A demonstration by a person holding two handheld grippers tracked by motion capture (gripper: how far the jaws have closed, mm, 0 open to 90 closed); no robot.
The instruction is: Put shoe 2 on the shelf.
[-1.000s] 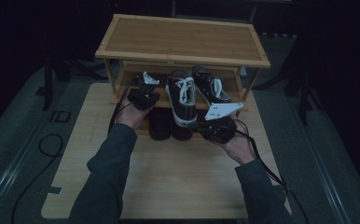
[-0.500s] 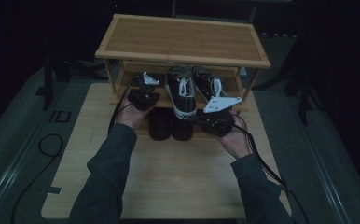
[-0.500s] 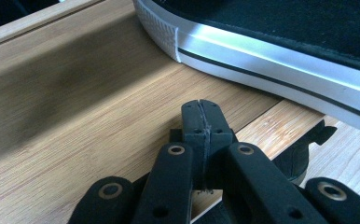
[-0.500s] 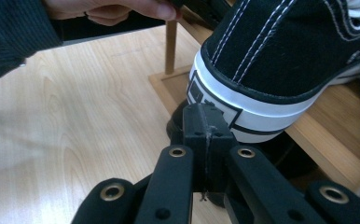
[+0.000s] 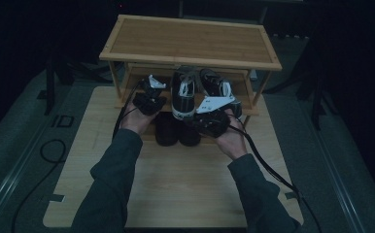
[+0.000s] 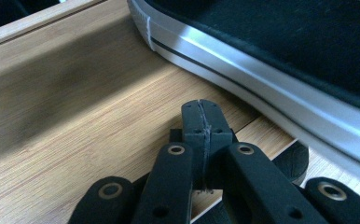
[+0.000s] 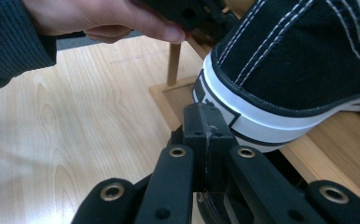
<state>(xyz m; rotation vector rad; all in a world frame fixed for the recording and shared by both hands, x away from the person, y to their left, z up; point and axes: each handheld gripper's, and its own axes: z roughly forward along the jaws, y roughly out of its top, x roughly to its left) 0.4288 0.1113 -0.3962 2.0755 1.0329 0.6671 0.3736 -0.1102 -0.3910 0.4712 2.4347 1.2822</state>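
Observation:
Two black canvas sneakers with white soles stand on the lower shelf of a bamboo shoe rack [image 5: 190,46]: one sneaker [image 5: 183,92] in the middle, the other sneaker [image 5: 213,83] to its right. My left gripper [image 5: 151,90] hovers over the shelf just left of the middle sneaker. Its jaws are shut with nothing between them [image 6: 201,116], beside that shoe's white sole [image 6: 262,70]. My right gripper [image 5: 210,115] sits at the shelf's front edge, shut and empty [image 7: 208,123], right behind a sneaker's heel [image 7: 280,70].
A darker pair of shoes [image 5: 176,133] lies on the wooden board [image 5: 185,184] under the shelf's front edge, between my hands. The rack's top board overhangs the shelf. Cables trail from both grippers across the board. The other hand [image 7: 103,18] shows at the top left.
The two sneakers have slid farther back onto the lower shelf. My right gripper has moved forward and a little left behind them. The left gripper has hardly moved.

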